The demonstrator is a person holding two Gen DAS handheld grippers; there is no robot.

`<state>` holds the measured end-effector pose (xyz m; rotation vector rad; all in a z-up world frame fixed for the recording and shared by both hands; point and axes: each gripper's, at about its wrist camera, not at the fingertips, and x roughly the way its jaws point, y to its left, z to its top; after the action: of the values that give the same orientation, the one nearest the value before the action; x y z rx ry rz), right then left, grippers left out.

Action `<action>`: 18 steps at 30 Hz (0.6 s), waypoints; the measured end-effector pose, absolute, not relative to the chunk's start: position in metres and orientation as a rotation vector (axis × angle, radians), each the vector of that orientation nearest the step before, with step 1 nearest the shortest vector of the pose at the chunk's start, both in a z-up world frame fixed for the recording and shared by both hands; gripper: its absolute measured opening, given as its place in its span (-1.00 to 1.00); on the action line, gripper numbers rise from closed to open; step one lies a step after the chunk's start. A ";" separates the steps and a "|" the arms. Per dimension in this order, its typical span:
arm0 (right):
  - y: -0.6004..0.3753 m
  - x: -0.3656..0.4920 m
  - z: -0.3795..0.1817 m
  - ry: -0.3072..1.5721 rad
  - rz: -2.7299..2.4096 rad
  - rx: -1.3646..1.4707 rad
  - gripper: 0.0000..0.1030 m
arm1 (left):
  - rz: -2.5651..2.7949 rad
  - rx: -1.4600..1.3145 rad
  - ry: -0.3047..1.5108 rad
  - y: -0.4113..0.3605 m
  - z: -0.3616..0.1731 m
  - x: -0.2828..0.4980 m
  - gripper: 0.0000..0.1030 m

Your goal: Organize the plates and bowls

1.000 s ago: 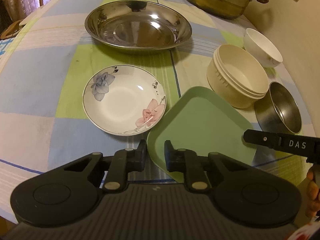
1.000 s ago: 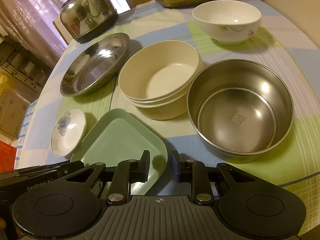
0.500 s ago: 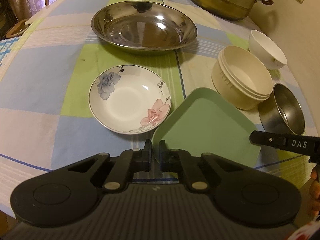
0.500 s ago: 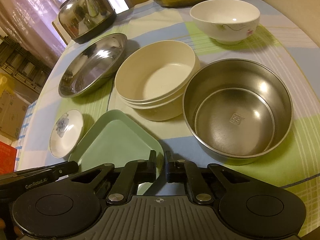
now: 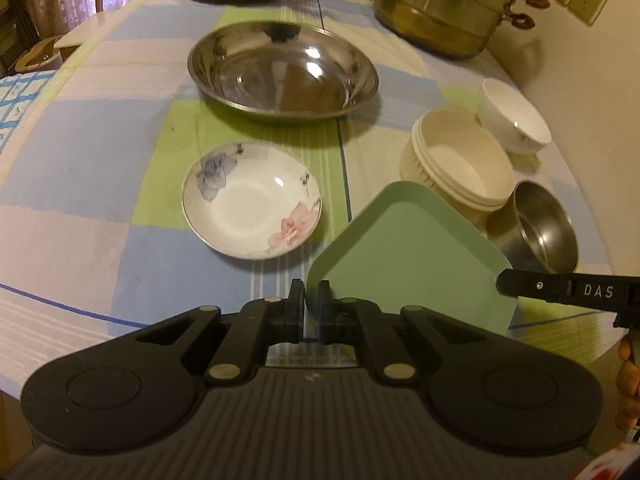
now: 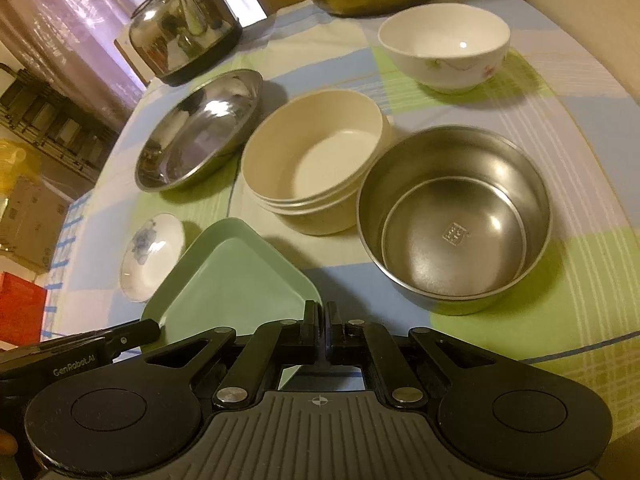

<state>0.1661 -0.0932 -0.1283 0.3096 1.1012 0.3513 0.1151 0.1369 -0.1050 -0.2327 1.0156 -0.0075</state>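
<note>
Both grippers have their jaws clamped on the green tray (image 5: 404, 256), left gripper (image 5: 311, 296) and right gripper (image 6: 323, 314) each pinching a near corner. It sits tilted over the tabletop (image 5: 80, 184), beside the flowered plate (image 5: 252, 220).

Ahead of my hand-held gripper I see the bench (image 5: 92, 168) under a checked cloth carrying a floral dish (image 5: 252, 220), steel basin (image 5: 282, 76), cream bowls (image 6: 316, 164), steel bowl (image 6: 454, 218), white bowl (image 6: 444, 52), kettle (image 6: 186, 28) and pot (image 5: 448, 4).
</note>
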 end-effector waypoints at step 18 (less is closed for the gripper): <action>-0.041 0.207 -0.102 1.013 0.465 0.297 -0.94 | 0.094 -0.251 0.906 0.186 -0.070 0.142 -0.90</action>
<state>0.2072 -0.0415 -0.1015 0.2969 1.0125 0.4654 0.1419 0.1857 -0.0701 -0.2514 0.9058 0.0939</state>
